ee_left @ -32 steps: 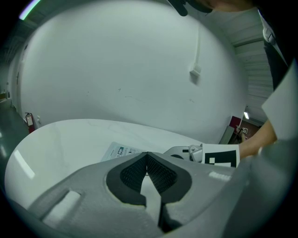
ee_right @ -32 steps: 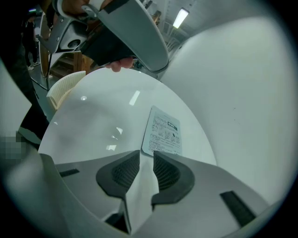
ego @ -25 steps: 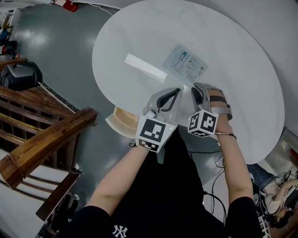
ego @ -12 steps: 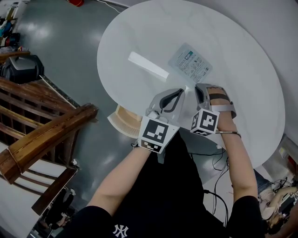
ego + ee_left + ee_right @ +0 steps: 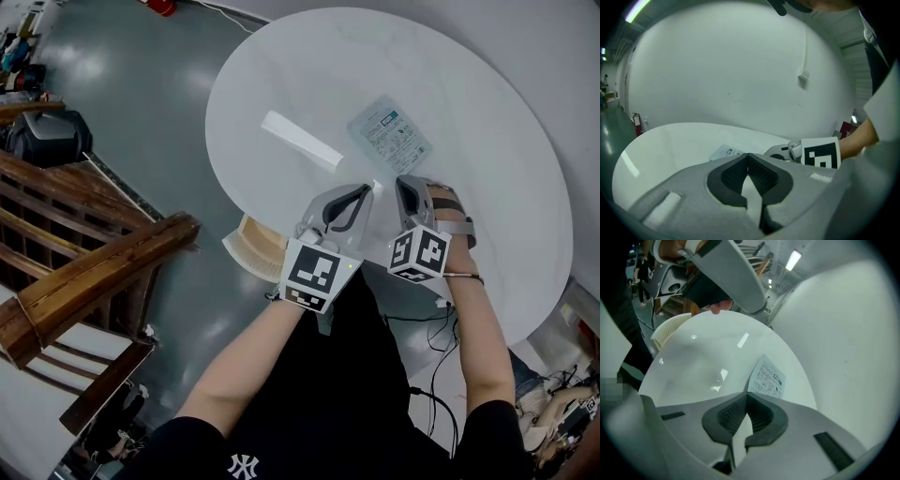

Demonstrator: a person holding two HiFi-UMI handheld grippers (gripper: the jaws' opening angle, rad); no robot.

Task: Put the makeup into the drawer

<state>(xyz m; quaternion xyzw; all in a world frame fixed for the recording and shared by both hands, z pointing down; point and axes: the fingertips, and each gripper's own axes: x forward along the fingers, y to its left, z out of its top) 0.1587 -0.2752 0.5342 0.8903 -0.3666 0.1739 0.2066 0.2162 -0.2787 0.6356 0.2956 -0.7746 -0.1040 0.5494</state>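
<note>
Just short of the flat printed sachet (image 5: 389,136), left tongs (image 5: 367,190) and right tongs (image 5: 401,184) are closed on nothing.
Both hang side by side over the round white surface (image 5: 487,141), tips toward the sachet, likely poised to take it as the makeup. A long white box (image 5: 302,141) lies left of the sachet. The pale wooden drawer (image 5: 251,246) sits open well nearer, below the rim, ready to receive.

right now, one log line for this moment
left gripper shut, empty | right gripper shut, empty | packet on table | drawer open
</note>
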